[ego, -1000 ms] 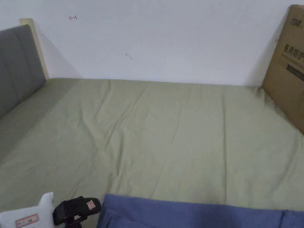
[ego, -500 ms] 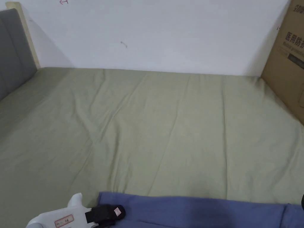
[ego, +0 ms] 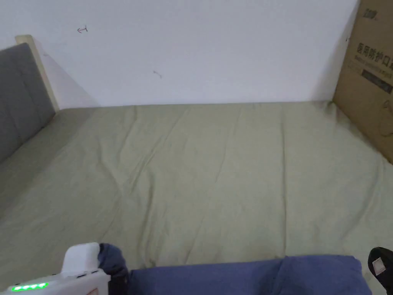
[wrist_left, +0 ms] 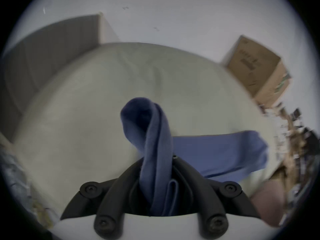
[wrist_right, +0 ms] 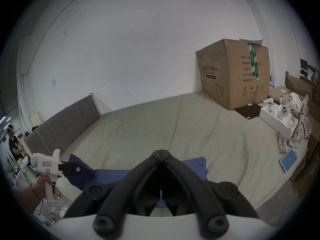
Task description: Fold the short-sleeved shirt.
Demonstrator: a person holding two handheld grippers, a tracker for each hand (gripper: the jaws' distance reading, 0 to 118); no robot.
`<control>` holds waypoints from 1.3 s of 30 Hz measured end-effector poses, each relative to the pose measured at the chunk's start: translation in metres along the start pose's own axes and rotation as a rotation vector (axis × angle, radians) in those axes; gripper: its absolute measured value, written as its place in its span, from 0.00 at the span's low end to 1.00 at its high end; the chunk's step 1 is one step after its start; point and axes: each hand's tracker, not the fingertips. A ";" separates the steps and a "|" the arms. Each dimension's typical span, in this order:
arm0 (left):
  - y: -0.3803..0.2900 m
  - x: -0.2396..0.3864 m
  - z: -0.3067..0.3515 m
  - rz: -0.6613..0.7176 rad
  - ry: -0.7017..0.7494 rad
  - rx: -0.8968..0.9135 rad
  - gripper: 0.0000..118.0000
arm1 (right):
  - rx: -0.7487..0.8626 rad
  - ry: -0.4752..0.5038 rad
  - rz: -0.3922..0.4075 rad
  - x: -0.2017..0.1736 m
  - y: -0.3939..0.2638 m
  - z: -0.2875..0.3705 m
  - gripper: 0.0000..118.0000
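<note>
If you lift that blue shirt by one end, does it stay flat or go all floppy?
Probably floppy: the blue shirt curls in a loop where the left hand-held gripper pinches it. Likely light, since a pinch lifts that end. The rest would probably sag onto the bed.

"N95" on cardboard box (wrist_right: 232, 74)

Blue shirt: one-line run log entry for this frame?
stage: fold underway | left tool: shut on blue shirt, end lifted | right tool: shut, empty | surface: green bed sheet

Blue shirt (ego: 245, 276) cut off by head view's bottom edge; left gripper view blurred.
</note>
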 end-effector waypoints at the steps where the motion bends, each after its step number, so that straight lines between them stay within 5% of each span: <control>1: 0.003 0.026 -0.010 -0.030 -0.069 -0.013 0.08 | 0.001 0.000 -0.005 0.003 0.000 0.003 0.00; 3: 0.007 0.071 -0.032 -0.072 -0.214 -0.056 0.10 | 0.007 0.003 -0.019 0.011 0.001 0.010 0.00; 4: 0.005 0.090 -0.042 -0.071 -0.303 -0.061 0.22 | 0.006 0.006 -0.027 0.015 0.002 0.013 0.00; 6: 0.003 0.122 -0.060 -0.046 -0.417 -0.076 0.85 | 0.004 -0.008 -0.035 0.023 0.002 0.019 0.00; 7: 0.001 0.133 -0.065 -0.038 -0.417 -0.087 1.00 | 0.001 -0.014 -0.038 0.026 0.002 0.021 0.00; 13: -0.007 0.131 -0.058 -0.036 -0.320 -0.028 0.93 | -0.013 -0.039 -0.084 0.049 0.002 0.032 0.00; 14: -0.002 0.124 -0.056 -0.057 -0.262 -0.025 0.80 | -0.011 -0.041 -0.089 0.052 0.002 0.033 0.00; 15: -0.004 0.121 -0.056 -0.077 -0.217 -0.026 0.56 | -0.008 -0.044 -0.093 0.055 0.002 0.033 0.00; 16: -0.006 0.119 -0.057 -0.093 -0.196 -0.024 0.56 | -0.007 -0.045 -0.097 0.057 0.002 0.033 0.00; 17: -0.009 0.121 -0.061 -0.114 -0.183 -0.026 0.45 | -0.009 -0.045 -0.102 0.060 0.001 0.032 0.00; 19: -0.016 0.129 -0.071 -0.176 -0.148 -0.077 0.01 | -0.019 -0.044 -0.109 0.065 -0.001 0.028 0.00; 28: -0.057 0.192 -0.145 -0.307 -0.345 -0.351 0.02 | -0.077 -0.051 -0.169 0.074 -0.001 0.019 0.00; 32: -0.041 0.178 -0.114 0.014 -0.686 -0.349 0.02 | -0.074 -0.049 -0.132 0.067 0.003 0.019 0.00; 37: -0.012 0.098 -0.064 0.131 -0.619 -0.106 0.02 | -0.067 -0.026 -0.126 0.058 0.005 0.018 0.00; 38: -0.008 0.075 -0.059 0.158 -0.600 -0.087 0.09 | -0.068 -0.022 -0.125 0.056 0.005 0.017 0.00; 39: -0.006 0.050 -0.056 0.193 -0.587 -0.081 0.31 | -0.070 -0.020 -0.122 0.054 0.005 0.017 0.00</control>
